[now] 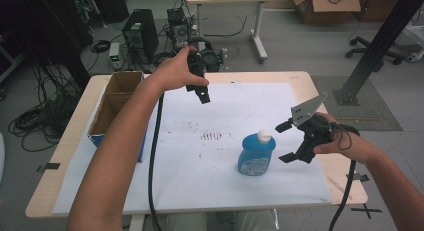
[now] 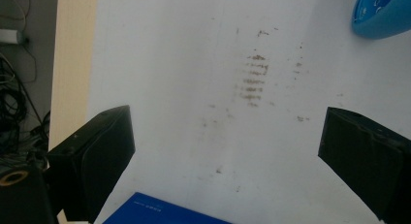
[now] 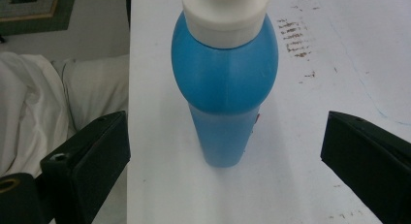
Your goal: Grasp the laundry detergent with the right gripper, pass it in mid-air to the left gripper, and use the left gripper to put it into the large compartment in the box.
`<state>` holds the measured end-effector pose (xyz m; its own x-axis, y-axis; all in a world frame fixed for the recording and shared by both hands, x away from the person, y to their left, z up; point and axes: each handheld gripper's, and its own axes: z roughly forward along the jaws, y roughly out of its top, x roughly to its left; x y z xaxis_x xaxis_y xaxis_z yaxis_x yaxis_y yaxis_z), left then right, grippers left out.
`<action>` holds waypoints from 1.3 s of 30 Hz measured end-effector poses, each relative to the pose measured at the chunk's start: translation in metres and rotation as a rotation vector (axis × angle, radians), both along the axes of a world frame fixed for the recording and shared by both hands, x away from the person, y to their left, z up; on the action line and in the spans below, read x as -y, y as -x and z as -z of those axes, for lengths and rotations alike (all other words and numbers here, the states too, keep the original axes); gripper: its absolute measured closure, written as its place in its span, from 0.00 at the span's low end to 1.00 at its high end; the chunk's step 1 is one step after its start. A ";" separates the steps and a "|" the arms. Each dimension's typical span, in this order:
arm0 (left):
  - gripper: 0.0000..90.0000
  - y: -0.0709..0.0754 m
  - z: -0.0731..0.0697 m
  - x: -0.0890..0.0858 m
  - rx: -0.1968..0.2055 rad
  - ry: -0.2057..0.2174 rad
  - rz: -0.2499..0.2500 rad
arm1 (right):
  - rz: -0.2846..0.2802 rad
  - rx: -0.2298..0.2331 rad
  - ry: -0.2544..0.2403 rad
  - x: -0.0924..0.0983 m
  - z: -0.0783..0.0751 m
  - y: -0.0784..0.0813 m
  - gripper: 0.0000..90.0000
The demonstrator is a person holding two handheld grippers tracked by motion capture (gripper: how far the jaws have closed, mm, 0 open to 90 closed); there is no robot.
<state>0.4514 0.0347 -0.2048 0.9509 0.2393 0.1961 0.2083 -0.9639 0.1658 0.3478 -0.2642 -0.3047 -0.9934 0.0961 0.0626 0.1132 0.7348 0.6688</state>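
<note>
- blue bottle (image 1: 256,155) upright on white sheet (image 1: 200,156), toward desk (image 1: 70,141) right edge, white cap on
- right gripper (image 1: 284,142) just beside bottle; jaws wide open, empty
- left gripper (image 1: 202,96) raised near far edge; jaws wide open, empty
- cardboard box (image 1: 112,103) at left edge

The white sheet (image 1: 200,156) is left bare across its middle and near-left. Passage is blocked only by the blue bottle (image 1: 256,154) at right and the cardboard box (image 1: 114,103) at far left.
</note>
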 end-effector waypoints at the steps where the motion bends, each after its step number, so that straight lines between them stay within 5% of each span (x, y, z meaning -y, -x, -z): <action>1: 0.07 0.000 0.000 0.000 0.000 0.000 0.000 | 0.001 0.000 -0.010 0.000 0.002 -0.001 0.04; 27: 0.07 -0.002 0.001 0.001 -0.003 -0.002 0.002 | -0.005 -0.004 -0.093 0.006 0.031 -0.004 0.04; 39: 0.07 -0.003 0.003 0.002 -0.007 -0.007 0.002 | 0.000 -0.006 -0.180 0.011 0.043 -0.005 0.04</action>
